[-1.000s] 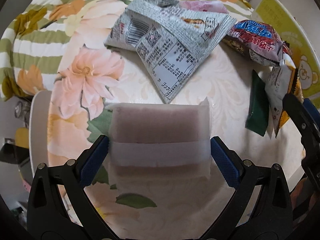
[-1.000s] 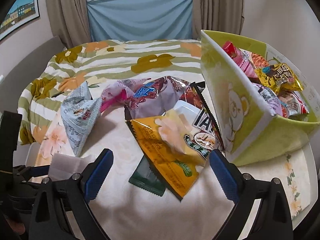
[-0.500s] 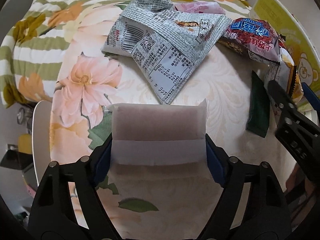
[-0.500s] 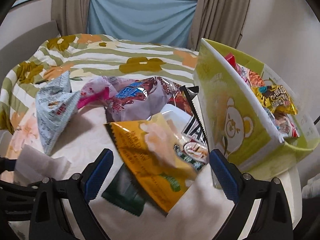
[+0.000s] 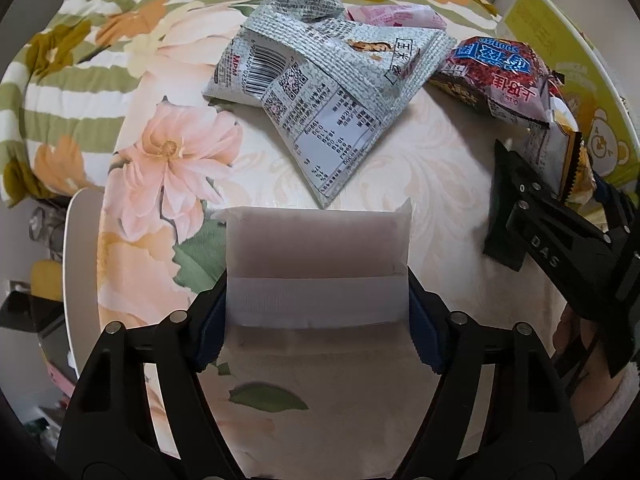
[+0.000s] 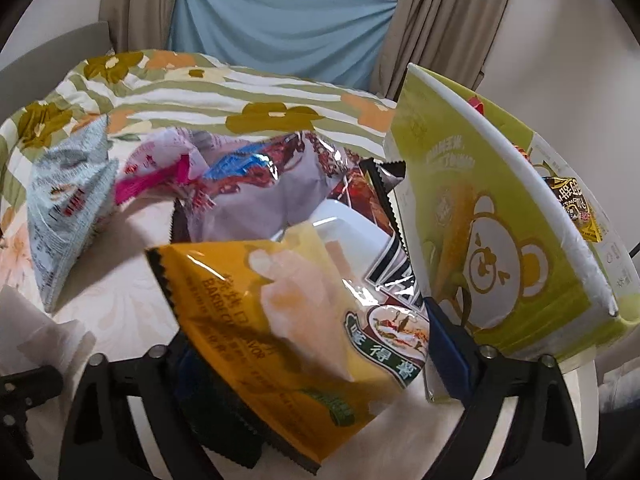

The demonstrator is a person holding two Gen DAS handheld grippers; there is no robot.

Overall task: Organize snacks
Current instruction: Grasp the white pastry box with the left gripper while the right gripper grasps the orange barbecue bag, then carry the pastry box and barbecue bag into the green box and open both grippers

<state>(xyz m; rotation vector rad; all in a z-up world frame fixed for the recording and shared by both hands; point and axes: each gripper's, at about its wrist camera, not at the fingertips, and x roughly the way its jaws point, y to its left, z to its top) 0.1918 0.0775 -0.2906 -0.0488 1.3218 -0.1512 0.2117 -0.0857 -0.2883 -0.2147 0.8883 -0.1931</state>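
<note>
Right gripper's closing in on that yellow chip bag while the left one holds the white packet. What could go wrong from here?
The yellow chip bag overlaps a dark green packet and a black-and-white bag, so closing the right gripper may drag a neighbour along. The green box stands close beside one finger and could get bumped. The left gripper pinches the white packet by its ends, so it may slip.

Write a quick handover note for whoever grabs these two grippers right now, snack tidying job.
Left gripper: shut on the white translucent packet, low over the table.
Right gripper: around the yellow barbecue chip bag; grip unclear.
Green bear box stands at right, some snacks already inside.
Loose on the floral tablecloth: grey packet, purple bag, dark green sachet.
Left: box everything.
</note>
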